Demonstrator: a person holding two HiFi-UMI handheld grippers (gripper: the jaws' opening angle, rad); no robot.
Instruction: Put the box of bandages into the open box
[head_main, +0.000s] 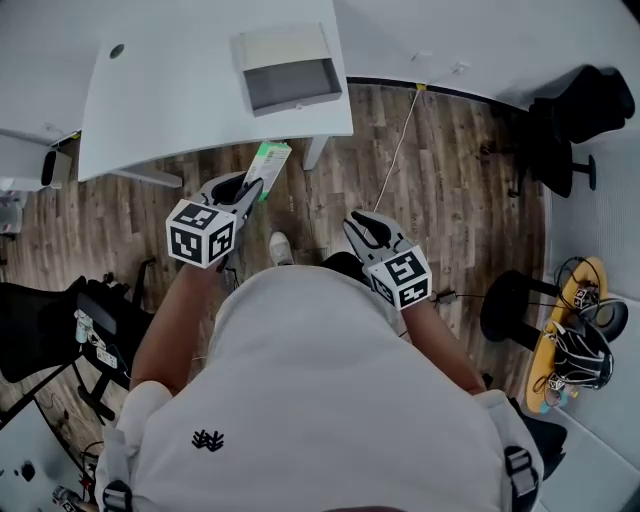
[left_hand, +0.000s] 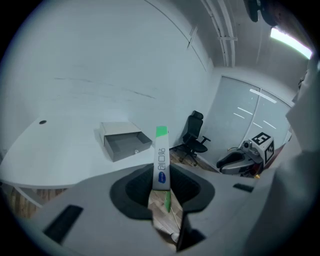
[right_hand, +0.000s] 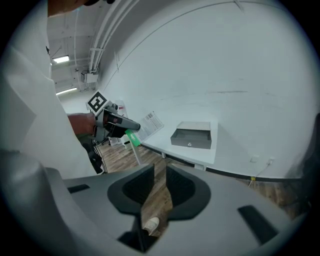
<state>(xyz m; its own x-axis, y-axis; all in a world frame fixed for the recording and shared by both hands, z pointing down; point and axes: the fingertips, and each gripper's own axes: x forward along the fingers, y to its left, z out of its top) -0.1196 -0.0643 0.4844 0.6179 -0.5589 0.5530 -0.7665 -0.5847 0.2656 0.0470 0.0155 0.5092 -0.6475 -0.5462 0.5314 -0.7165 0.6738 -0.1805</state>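
One bandage box (head_main: 268, 165) pinched at its lower end by the left gripper (head_main: 250, 190) jaws, held in the air by the desk (head_main: 180, 90) front edge. Open box (head_main: 292, 82) sits on the desk, well apart from it, with nothing inside. Right gripper (head_main: 362, 228) jaws spread, nothing between them, over the floor (head_main: 440, 170) beside the left one.

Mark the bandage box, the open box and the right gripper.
bandage box (head_main: 269, 166): head view, its upper face.
open box (head_main: 292, 86): head view, bare grey inside.
right gripper (head_main: 360, 224): head view, between its fingertips.
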